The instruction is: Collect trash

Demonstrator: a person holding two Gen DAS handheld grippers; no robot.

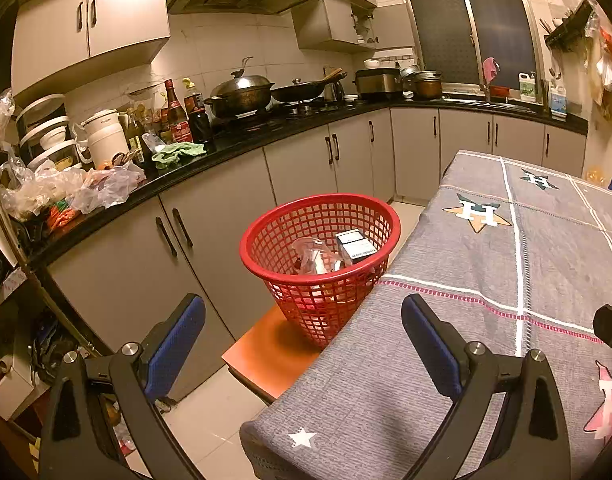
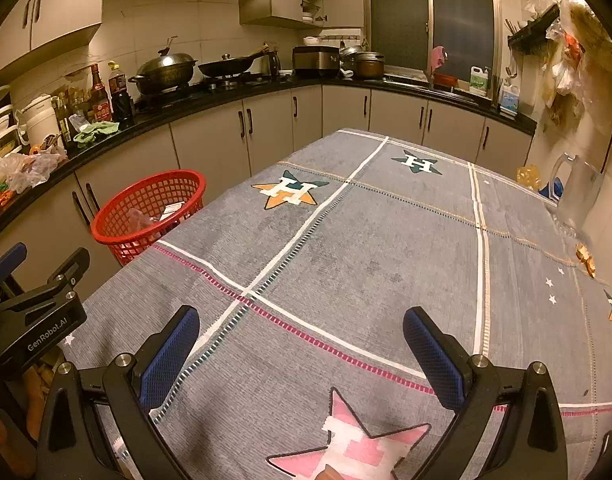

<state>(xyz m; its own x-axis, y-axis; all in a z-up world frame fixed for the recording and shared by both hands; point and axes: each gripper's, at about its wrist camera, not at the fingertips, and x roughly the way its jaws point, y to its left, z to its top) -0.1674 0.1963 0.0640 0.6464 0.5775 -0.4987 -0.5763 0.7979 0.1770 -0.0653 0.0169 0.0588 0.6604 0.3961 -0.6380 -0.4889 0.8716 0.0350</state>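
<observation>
A red mesh basket [image 1: 265,236] stands on an orange stool [image 1: 265,352] at the table's left edge; it also shows in the right wrist view [image 2: 117,216]. Inside lie a clear crumpled plastic bottle [image 1: 314,258] and a dark box with a white label [image 1: 354,246]. My left gripper [image 1: 301,340] is open and empty, held before the basket at the table's near left corner. My right gripper [image 2: 301,354] is open and empty above the grey star-patterned tablecloth [image 2: 386,232]. The left gripper's body [image 2: 37,320] shows at the left of the right wrist view.
A small orange-brown scrap [image 2: 586,258] lies near the table's right edge. A clear glass jug [image 2: 574,192] and yellow and blue items [image 2: 540,182] stand at the far right. A black counter [image 1: 225,144] with pots, bottles and plastic bags [image 1: 65,188] runs behind.
</observation>
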